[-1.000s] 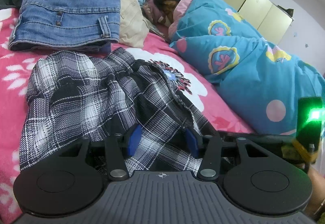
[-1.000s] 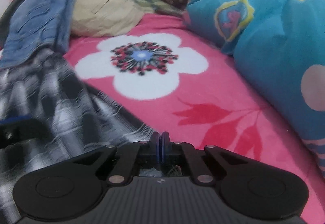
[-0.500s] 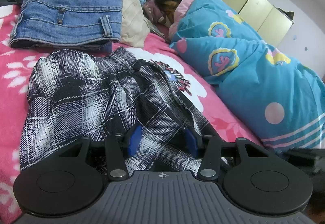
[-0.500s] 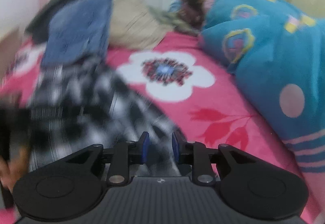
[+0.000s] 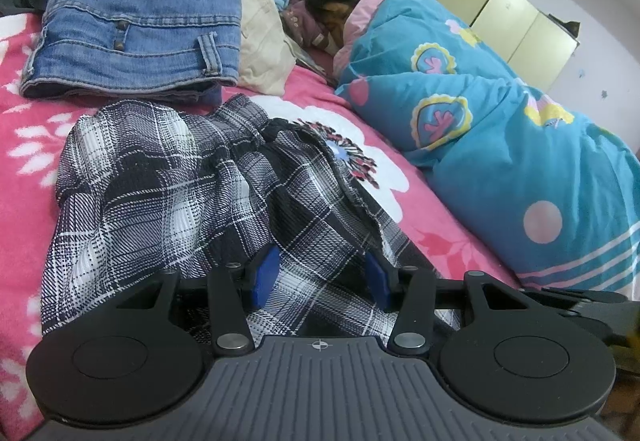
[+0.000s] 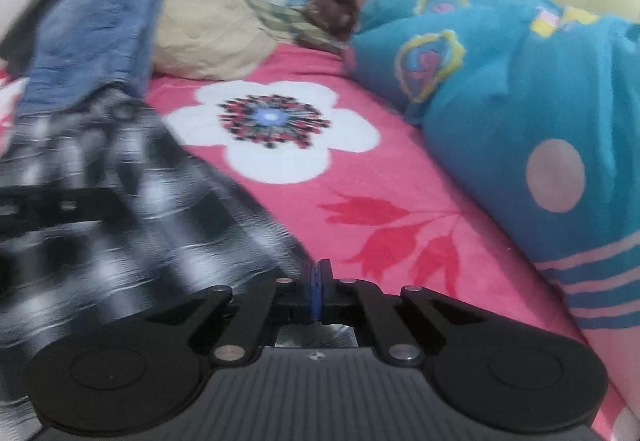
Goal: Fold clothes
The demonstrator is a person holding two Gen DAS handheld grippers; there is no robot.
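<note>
two grippers: left gripper (image 5: 320, 277) jaws spread over plaid garment (image 5: 192, 193); right gripper (image 6: 318, 291) jaws pressed together, garment edge blurred.

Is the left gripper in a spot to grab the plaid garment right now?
Probably yes: the left gripper is open with the plaid garment lying between its fingers, nothing in between.

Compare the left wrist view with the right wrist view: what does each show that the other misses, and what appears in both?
Only the left wrist view shows the left tool, open over the plaid garment, and the back pocket and belt loop of the folded jeans.

Only the right wrist view shows the right tool, shut beside the plaid garment's edge; whether it grips cloth is unclear. It also shows the red leaf print unobstructed.

Both show the pink floral blanket, beige pillow, blue duvet and the person under it.
</note>
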